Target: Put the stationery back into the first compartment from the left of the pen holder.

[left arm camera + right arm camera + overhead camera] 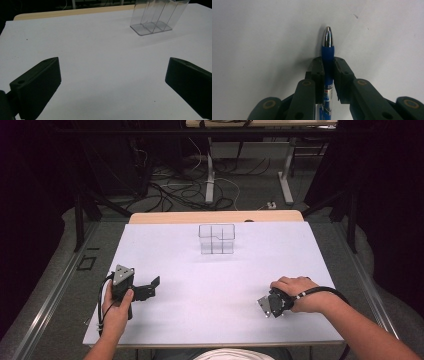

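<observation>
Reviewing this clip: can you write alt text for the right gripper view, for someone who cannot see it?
The right gripper, seen from its own camera, has its two black jaws shut on a blue pen. The pen's silver tip points away from the camera, past the jaws, over the plain white table surface.

Handheld two-jaw grippers and operator's wear

The left gripper has a black body with a grey three-cornered plate on top at 12 o'clock, a black cable at its 9 o'clock side, and two blocky black jaws, each with a round hole near the tip. The right gripper has black ribbed pads on dark links with brass-ringed pivots, plus a grey plate. The right hand has a black wrist cord with white marks; the forearms are bare.
</observation>
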Tool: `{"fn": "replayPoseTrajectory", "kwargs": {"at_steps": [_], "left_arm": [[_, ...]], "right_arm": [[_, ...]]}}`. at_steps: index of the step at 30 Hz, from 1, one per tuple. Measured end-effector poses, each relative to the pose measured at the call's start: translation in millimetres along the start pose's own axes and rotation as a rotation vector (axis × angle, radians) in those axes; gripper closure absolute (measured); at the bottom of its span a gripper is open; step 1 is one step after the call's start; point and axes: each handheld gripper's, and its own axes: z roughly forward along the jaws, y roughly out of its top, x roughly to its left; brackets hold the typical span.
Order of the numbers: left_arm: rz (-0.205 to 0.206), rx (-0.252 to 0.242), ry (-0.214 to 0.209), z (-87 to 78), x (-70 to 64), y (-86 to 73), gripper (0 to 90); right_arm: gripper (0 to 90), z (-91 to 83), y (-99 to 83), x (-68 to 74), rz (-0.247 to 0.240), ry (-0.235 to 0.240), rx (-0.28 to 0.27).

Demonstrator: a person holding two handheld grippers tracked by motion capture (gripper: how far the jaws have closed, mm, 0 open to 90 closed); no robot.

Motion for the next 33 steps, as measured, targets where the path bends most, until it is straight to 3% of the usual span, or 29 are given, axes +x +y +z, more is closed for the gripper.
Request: {"fn": "replayPoseTrajectory", "kwargs": {"at_steps": [2,16,26,30,32,33], "left_arm": [[0.000,0.000,-0.001,0.1,-0.3,0.0,0.2],[-0.001,0.000,0.001,0.3,0.0,-0.1,0.2],[0.000,0.001,0.000,0.5,-0.4,-0.1,0.2],[0.001,0.002,0.000,0.6,-0.4,-0.2,0.2],[0.000,0.001,0.000,0.7,-0.4,-0.2,0.2],[0.000,0.001,0.001,0.7,-0.4,-0.2,0.2]], "right_arm": [[79.5,-0.7,0.2,0.0,0.006,0.017,0.006],[79.7,-1.5,1.8,2.0,-0.015,-0.009,0.009],[79.7,-8.8,4.2,0.6,0.032,-0.105,0.006],[79.7,-11.4,4.4,-2.0,0.056,-0.158,0.001],[79.7,-12.0,4.1,-2.8,0.082,-0.203,-0.027],[79.7,-16.6,5.2,-5.0,0.098,-0.173,0.006]]}}
